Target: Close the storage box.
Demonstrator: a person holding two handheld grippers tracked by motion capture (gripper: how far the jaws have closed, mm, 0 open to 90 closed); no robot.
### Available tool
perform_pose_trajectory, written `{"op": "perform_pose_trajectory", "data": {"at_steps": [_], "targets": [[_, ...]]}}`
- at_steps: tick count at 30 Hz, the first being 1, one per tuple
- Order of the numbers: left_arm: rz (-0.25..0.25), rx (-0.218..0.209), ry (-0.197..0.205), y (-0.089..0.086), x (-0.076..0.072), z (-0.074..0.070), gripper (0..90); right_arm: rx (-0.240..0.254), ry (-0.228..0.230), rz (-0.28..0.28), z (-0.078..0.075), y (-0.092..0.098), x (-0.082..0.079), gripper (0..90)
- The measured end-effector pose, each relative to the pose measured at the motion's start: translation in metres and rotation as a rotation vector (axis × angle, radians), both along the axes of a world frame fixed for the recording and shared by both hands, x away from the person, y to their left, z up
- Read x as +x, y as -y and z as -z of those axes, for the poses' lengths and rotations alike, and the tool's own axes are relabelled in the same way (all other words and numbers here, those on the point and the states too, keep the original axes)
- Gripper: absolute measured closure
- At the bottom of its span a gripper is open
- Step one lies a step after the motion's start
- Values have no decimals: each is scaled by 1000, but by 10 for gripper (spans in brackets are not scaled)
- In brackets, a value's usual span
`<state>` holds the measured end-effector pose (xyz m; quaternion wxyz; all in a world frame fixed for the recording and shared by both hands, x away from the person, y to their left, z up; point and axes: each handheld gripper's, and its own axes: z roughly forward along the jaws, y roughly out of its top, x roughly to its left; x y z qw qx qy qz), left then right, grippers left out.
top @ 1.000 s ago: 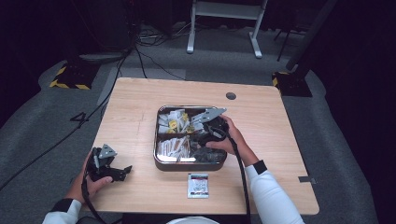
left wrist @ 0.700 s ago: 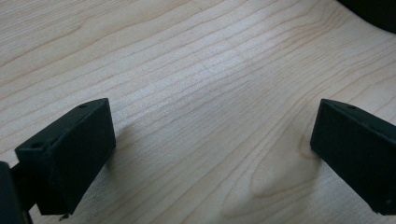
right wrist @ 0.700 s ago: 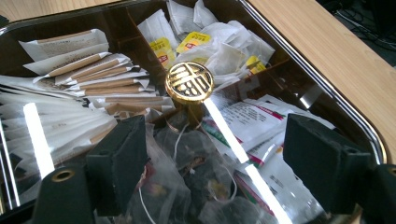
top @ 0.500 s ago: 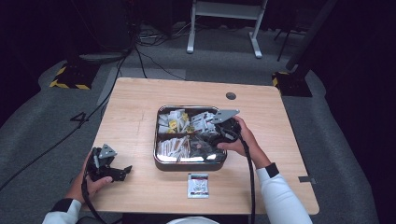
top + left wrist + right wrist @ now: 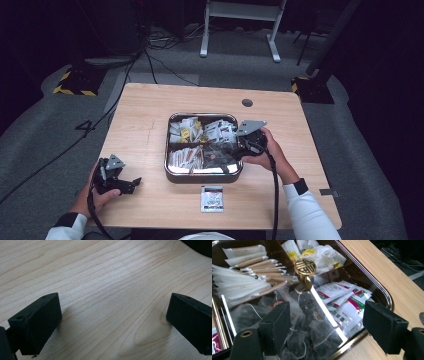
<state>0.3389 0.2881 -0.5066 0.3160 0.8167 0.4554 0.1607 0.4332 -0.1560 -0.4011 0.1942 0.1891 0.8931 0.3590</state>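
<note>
The right gripper (image 5: 235, 146) hovers with jaws spread over the sachets (image 5: 342, 298) in the divided metal tray (image 5: 172, 172), probably choosing one; the left gripper (image 5: 131, 184), also spread, rests idle on the table (image 5: 145, 105).

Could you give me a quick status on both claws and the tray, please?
Left claw open, resting on table. Right claw open, empty, over tray of packets. One packet lies outside, in front. Nothing blocking.
</note>
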Motion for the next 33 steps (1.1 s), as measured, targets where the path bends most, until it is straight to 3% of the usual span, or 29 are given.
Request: {"op": "perform_pose_trajectory", "data": {"at_steps": [33], "targets": [[1,0,0,0,0,0,3,-67,7,94,12,55,-17,213]]}}
